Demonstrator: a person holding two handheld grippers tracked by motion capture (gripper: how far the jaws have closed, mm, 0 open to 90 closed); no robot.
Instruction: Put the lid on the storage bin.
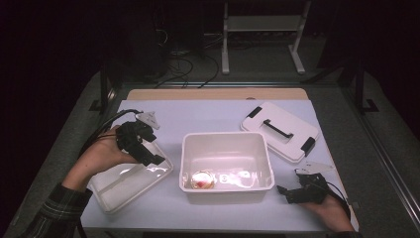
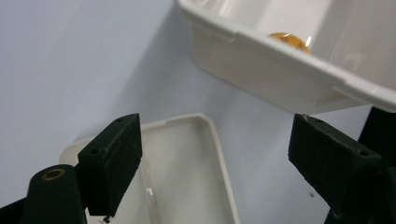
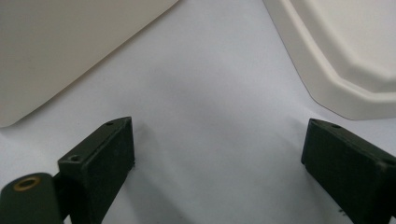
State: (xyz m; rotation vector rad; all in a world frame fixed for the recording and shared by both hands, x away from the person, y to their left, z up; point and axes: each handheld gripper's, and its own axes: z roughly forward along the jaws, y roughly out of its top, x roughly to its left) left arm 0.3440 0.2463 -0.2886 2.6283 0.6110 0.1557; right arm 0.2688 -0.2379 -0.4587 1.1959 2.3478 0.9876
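White tub [image 1: 225, 166] sits open at the middle of the pale mat [image 1: 198, 116], and everything else on the table arranges itself around it. Low against its near wall lies a small round object with an orange-red centre [image 1: 202, 179], with what look like clear packets beside it; I cannot make out what those are. The tub's lid [image 1: 280, 131], with its black handle and clips, lies off to the far right of the tub, well apart from it. To the left of the tub, just beside it, rests a shallow white tray [image 1: 126, 181], which appears to hold nothing.

The left gripper [image 1: 151, 154] hangs over that tray, on the edge nearest the tub, its jaws spread wide with nothing between them; from the left gripper view the tray's corner [image 2: 187, 158] lies below the pads and the tub's rim [image 2: 261, 51] ahead. The right gripper [image 1: 286, 193] lies low on the mat just off the tub's near right corner, jaws likewise wide and holding nothing, pointing at the gap between tub wall [image 3: 70, 56] and lid [image 3: 345, 60].

My guess is the unpacking or repacking is midway: lid off, tray out, the small things in the tub. Returning the tray and closing the lid seem to be left.
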